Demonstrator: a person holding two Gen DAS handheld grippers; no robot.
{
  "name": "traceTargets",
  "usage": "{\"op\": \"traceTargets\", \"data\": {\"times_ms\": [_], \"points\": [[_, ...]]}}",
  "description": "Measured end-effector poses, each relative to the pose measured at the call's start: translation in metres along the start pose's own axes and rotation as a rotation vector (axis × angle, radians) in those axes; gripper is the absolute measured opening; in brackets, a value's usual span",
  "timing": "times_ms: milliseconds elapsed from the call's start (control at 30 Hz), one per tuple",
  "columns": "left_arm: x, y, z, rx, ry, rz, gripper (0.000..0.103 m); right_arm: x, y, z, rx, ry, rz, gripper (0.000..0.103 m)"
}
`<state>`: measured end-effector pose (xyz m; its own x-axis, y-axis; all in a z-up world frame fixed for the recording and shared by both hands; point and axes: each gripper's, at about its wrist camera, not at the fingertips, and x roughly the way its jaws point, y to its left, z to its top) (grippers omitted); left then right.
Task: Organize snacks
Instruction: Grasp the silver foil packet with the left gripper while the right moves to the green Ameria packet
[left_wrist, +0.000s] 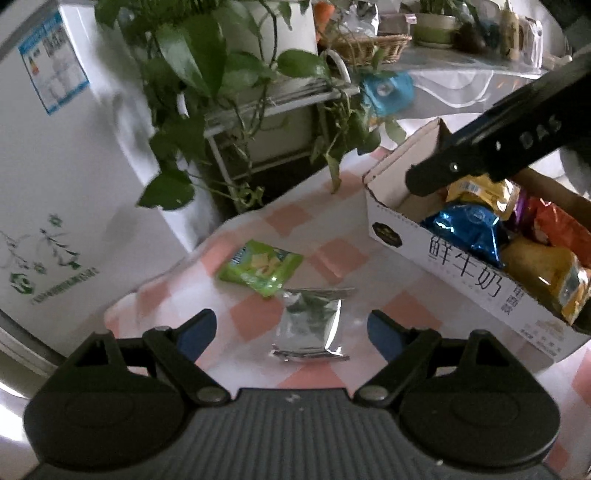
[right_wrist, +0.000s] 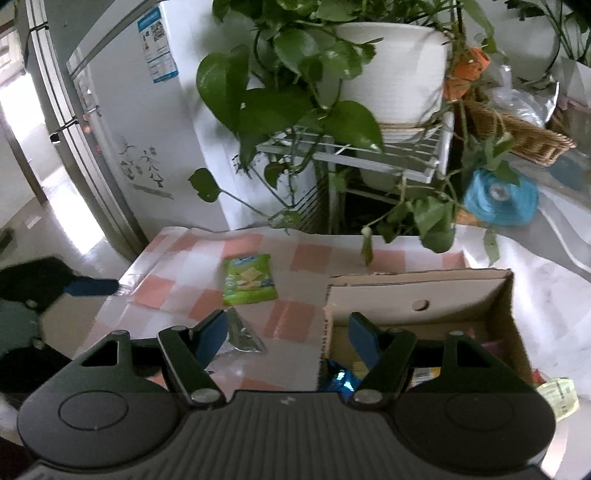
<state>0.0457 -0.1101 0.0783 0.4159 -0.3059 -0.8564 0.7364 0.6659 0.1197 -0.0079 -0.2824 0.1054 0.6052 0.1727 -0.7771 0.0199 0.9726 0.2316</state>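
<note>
Snacks: two packets lie loose on the pink-and-white checked tablecloth (left_wrist: 325, 254). Green packet (left_wrist: 260, 266), cracker picture on front, wording too blurred to read. Silver foil packet (left_wrist: 310, 325) just beside it, nearer the left wrist camera, no legible print.

Remaining snacks sit inside an open cardboard box (left_wrist: 476, 280) to the right of the loose pair: blue foil bag (left_wrist: 467, 225), yellow bags, an orange one. White side of box carries large Chinese characters reading 鲜牛奶, plus a dark badge whose text cannot be made out.

Left gripper (left_wrist: 291, 328): fingers spread, nothing between the blue pads, hovering above the silver foil packet without touching.

Right gripper (right_wrist: 286, 334): fingers spread, empty, straddling the near corner of the box from above. Its black finger, seen from the left wrist view, bears raised letters "DAS".

Background: white fridge (left_wrist: 66, 177) with a blue-bordered label, unreadable; trailing potted plant (right_wrist: 295, 92) on a white rack.
</note>
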Motion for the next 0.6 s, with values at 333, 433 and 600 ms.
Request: {"op": "traceTargets", "data": {"times_ms": [333,433,600], "points": [[0.065,0.006,-0.019,-0.085,0.013,-0.044,0.088,0.018,0.008,0.003,0.012,0.034,0.012,0.078],[0.079,0.012,-0.022,-0.12,0.006,-0.053,0.088,0.024,0.011,0.003,0.006,0.046,0.015,0.078],[0.095,0.014,-0.029,-0.128,-0.008,-0.079,0.088,0.035,0.016,0.005,0.001,0.057,0.021,0.078]]}}
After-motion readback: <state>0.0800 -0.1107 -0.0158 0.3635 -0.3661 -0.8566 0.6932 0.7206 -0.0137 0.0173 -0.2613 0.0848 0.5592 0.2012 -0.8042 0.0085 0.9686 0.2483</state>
